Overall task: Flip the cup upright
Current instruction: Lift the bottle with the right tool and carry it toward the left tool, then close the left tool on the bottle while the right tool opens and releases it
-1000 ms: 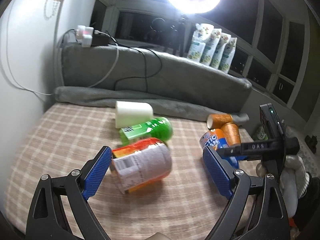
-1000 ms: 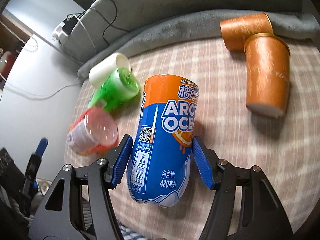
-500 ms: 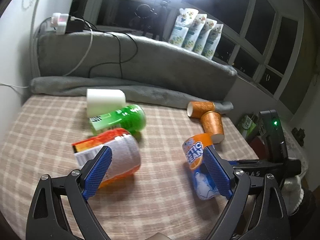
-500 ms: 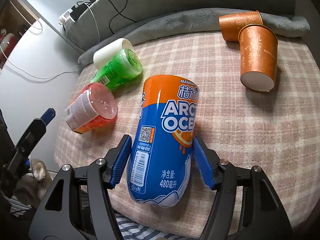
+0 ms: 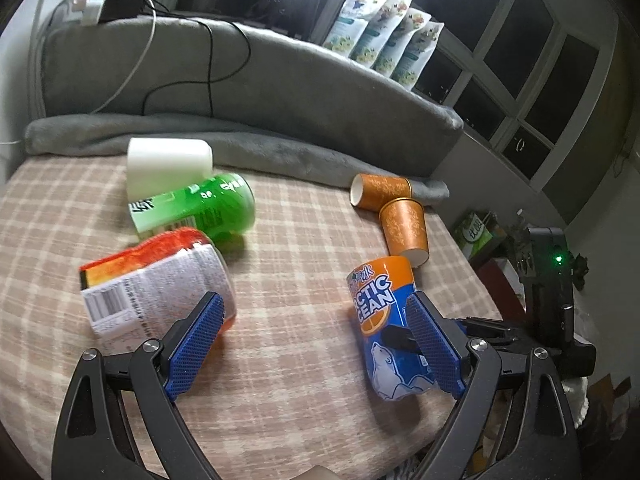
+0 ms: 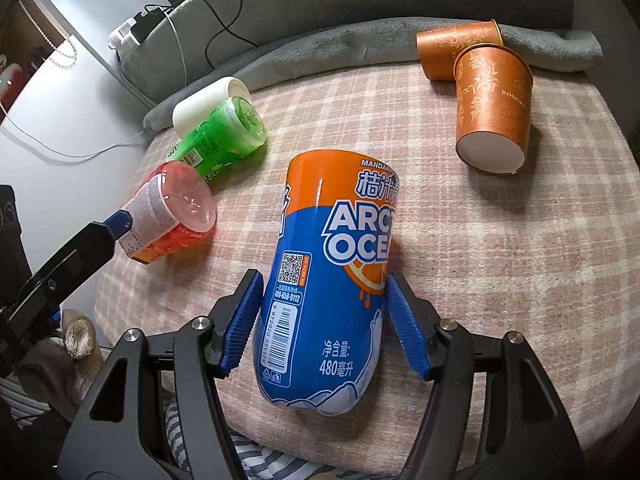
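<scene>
Right hand-held gripper [image 6: 322, 322] clamped on blue-orange Arctic Ocean cup [image 6: 328, 280]; left hand-held gripper [image 5: 312, 348] wide open, empty, red cup [image 5: 160, 284] just beyond its left finger.

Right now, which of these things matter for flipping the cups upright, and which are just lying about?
Job: blue cup in the right tool; red cup; green cup; white cup; two orange cups.

Lying about: grey blanket; pouches; charger.
</scene>
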A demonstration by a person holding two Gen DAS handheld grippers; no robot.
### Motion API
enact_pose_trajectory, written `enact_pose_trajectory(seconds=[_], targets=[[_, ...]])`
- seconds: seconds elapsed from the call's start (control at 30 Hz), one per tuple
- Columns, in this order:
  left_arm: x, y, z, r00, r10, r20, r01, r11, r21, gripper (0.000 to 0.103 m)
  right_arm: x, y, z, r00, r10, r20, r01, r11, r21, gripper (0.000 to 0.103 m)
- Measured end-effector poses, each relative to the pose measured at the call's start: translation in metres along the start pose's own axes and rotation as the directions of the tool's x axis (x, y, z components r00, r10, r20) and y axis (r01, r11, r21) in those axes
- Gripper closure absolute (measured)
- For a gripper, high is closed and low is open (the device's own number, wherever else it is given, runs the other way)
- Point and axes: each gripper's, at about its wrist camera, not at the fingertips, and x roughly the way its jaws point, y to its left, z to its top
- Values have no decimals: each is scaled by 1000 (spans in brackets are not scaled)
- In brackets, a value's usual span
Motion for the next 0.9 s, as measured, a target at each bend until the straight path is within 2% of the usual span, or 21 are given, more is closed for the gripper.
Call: enact_pose_trajectory(seconds=[0.17,0.23,0.43,0.67,0.9], targets=[[9,-2,1,999,-18,-28,18,1000,0,11,0,2,-1,1000,-4,11,4,1000,-7,35],[12,-3,2,999,-29,-39,29,1000,-5,11,-4,3,-2,1000,-4,26,5,1000,-14,29],[22,-7,9,990,-101,-99,98,994,-39,11,-22,5,-9,996,-28,84,31,999,-36,26],[53,-12,19,953,-217,-214,192,973,-131,15,-55,-15,-29,981,-62,182,56,998,41,26],[86,-19,26,916,-259,-305,215,961,-172,17,-79,-47,-45,970,-80,230,43,985,164,26]])
